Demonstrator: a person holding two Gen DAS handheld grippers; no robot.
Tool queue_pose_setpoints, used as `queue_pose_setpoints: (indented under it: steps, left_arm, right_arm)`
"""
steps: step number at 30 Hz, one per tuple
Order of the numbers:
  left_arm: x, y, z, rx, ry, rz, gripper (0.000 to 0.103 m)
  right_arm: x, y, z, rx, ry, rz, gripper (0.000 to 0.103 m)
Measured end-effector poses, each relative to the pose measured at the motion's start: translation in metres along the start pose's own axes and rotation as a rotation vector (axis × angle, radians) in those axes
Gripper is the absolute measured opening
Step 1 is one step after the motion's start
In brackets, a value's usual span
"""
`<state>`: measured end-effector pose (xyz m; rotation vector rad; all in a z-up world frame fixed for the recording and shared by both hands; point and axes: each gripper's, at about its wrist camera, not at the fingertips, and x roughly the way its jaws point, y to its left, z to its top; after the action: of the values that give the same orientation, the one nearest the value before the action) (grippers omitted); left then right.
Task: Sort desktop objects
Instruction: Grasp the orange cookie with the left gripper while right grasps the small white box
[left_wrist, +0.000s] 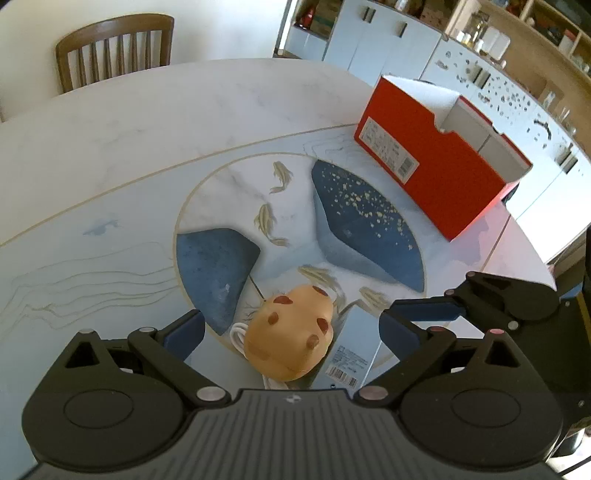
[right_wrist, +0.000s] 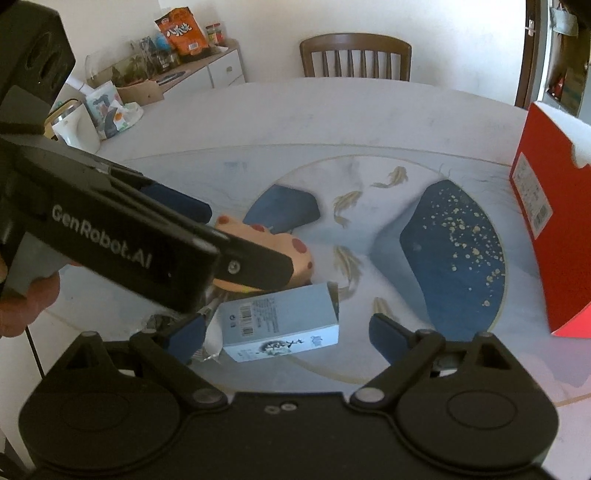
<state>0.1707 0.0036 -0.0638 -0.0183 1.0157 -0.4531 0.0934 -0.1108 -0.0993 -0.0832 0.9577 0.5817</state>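
Spread jaws are being shown by the left gripper (left_wrist: 291, 328), with the spotted tan toy (left_wrist: 291, 336) lying between its fingers, untouched, on a white cable (left_wrist: 238, 334). Beside the toy, the pale blue box (right_wrist: 280, 321) is being framed by the right gripper (right_wrist: 286, 332), likewise spread (nothing gripped). Farther off, the red box (left_wrist: 436, 162) is being seen on the table (left_wrist: 147, 122).
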Motion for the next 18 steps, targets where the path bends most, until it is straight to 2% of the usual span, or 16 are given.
queue_pose_setpoints:
  steps: [1, 3, 6, 8, 12, 14, 18]
  left_arm:
    - [0.002, -0.001, 0.000, 0.006, -0.001, 0.009, 0.101]
    - [0.006, -0.001, 0.000, 0.000, 0.004, 0.010, 0.098]
    - [0.011, 0.000, 0.000, -0.008, 0.015, 0.009, 0.088]
    - [0.012, 0.000, -0.001, -0.008, 0.016, 0.007, 0.077]
    - [0.012, 0.002, -0.001, -0.014, 0.015, 0.009, 0.063]
    - [0.011, 0.003, -0.001, -0.017, 0.007, 0.005, 0.051]
    - [0.010, 0.000, -0.001, -0.006, 0.003, 0.008, 0.048]
  right_arm:
    - [0.002, -0.001, 0.000, 0.000, 0.007, 0.004, 0.089]
    - [0.006, -0.002, 0.000, 0.004, 0.021, 0.014, 0.079]
    - [0.009, -0.005, 0.000, 0.024, 0.031, 0.045, 0.074]
    - [0.008, -0.006, 0.000, 0.032, 0.029, 0.048, 0.073]
    - [0.005, -0.007, 0.000, 0.041, 0.024, 0.033, 0.072]
    - [0.004, -0.009, 0.000, 0.047, 0.024, 0.022, 0.072]
    - [-0.001, -0.016, 0.003, 0.064, 0.015, 0.007, 0.071]
